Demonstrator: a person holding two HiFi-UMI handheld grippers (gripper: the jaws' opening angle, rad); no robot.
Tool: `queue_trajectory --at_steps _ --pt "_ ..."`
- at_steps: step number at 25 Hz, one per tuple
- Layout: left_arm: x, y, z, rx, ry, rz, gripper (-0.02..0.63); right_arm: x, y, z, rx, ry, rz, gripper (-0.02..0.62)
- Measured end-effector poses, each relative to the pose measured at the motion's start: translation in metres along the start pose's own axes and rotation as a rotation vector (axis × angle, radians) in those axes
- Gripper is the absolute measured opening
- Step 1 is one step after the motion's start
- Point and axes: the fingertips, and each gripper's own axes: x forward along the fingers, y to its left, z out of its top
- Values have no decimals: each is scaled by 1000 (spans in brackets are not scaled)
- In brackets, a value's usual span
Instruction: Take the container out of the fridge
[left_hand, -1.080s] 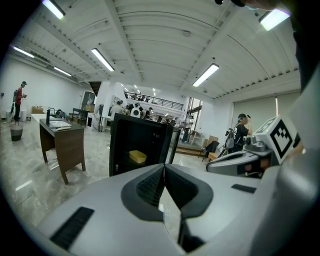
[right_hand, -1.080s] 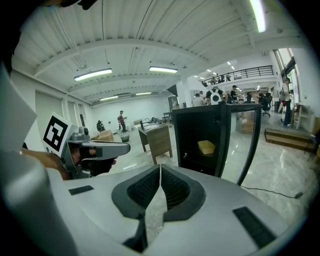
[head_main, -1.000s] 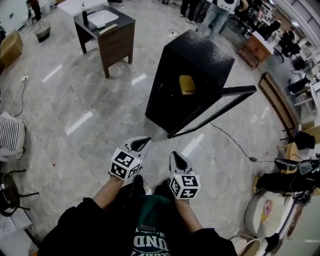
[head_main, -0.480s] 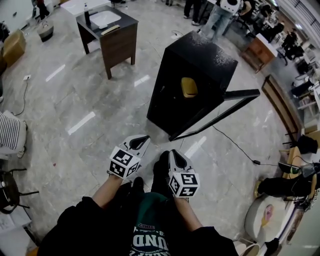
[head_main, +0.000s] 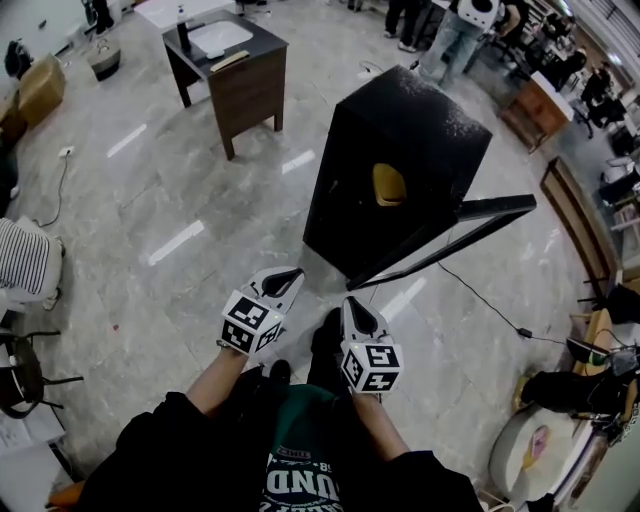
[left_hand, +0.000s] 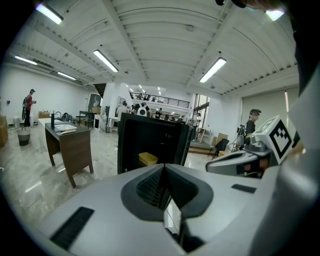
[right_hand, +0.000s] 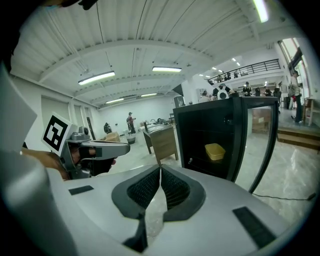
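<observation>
Yellow plastic is my target: the container (head_main: 389, 185) sits partway up inside the black fridge (head_main: 410, 120), whose glass door (head_main: 470, 225) stands swung open to the right. Both claws are clenched on nothing. The left claw (head_main: 290, 276) and the right claw (head_main: 351, 304) hang side by side over the floor (head_main: 200, 200), well apart from the cabinet.

I judge this to be the approach. To do it well I would square up to the opening, keep clear of the door's edge, release one claw before reaching in, then come in level and take the near wall of the tub.

It sits upright, open side up. Its long axis seems to run across the opening, though from here I cannot be sure.
</observation>
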Motion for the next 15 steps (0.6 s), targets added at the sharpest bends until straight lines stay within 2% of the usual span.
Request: queue_trajectory --at_steps 8,15 --pt "41 23 11 -26 16 29 14 36 -28 13 -10 40 36 35" --pt "86 42 11 -53 23 25 15 69 -58 22 -14 56 42 35"
